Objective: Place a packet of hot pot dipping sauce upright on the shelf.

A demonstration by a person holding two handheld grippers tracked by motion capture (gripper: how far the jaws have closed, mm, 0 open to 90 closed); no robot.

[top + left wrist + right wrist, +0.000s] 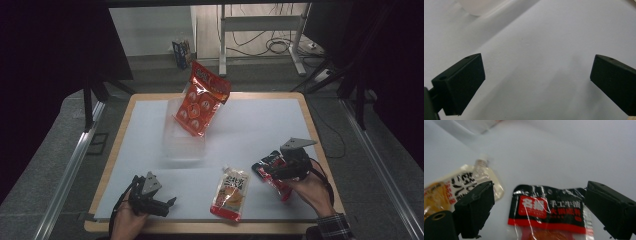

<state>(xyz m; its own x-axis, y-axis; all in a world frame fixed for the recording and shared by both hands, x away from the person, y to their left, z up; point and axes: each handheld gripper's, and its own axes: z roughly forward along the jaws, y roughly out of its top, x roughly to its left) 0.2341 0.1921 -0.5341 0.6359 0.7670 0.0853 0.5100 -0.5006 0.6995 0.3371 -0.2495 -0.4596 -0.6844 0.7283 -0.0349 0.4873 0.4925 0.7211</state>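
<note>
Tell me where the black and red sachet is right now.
In the high view the black and red sachet lies flat at the table's near right, beside the spouted pouch, between the right gripper's open jaws.

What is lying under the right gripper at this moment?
Under the right gripper lies a black and red packet, flat on the white table. Its lower end is hidden in the high view by the gripper and the hand.

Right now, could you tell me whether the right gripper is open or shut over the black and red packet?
Open: the right gripper has its jaws wide on either side of the black and red packet, pads not pressing it.
</note>
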